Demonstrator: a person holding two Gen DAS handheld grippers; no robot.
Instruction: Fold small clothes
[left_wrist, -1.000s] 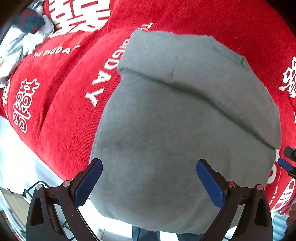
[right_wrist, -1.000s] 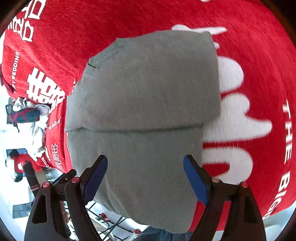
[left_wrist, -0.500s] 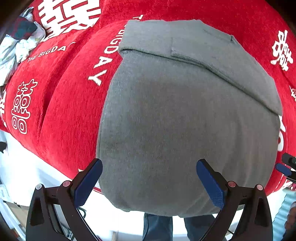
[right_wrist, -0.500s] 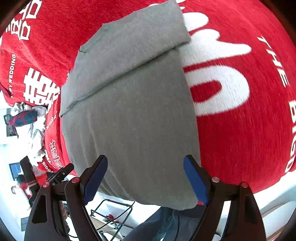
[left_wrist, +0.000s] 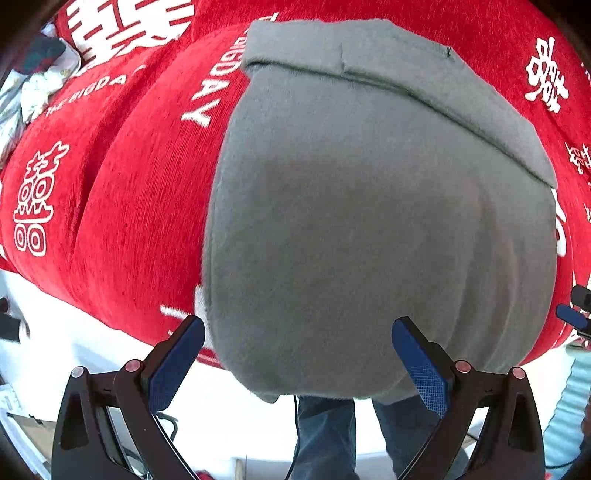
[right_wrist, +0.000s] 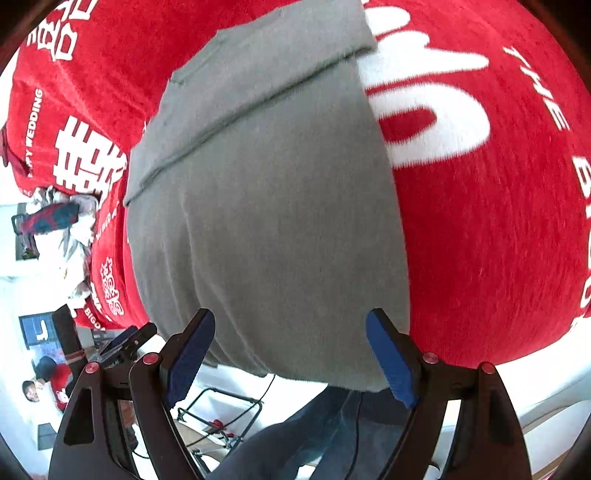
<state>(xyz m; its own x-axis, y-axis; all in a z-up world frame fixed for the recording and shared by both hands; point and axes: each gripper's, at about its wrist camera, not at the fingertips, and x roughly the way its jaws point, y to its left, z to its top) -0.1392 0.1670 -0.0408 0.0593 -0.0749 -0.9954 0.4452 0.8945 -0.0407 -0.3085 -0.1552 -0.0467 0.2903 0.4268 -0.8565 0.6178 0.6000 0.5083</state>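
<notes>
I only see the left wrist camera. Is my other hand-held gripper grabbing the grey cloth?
Observer: No. The right hand-held gripper is open, with the near edge of the grey cloth between its fingers, unpinched.
Operator: What's beside the cloth there?
Observer: A big white character on the red cover, right against the cloth's right edge.
Operator: Anybody watching?
Observer: Someone in red is far off, lower left.

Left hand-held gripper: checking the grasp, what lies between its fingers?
The near hem of the gray garment, ungrasped, overhanging the red cloth; left wrist view.
</notes>
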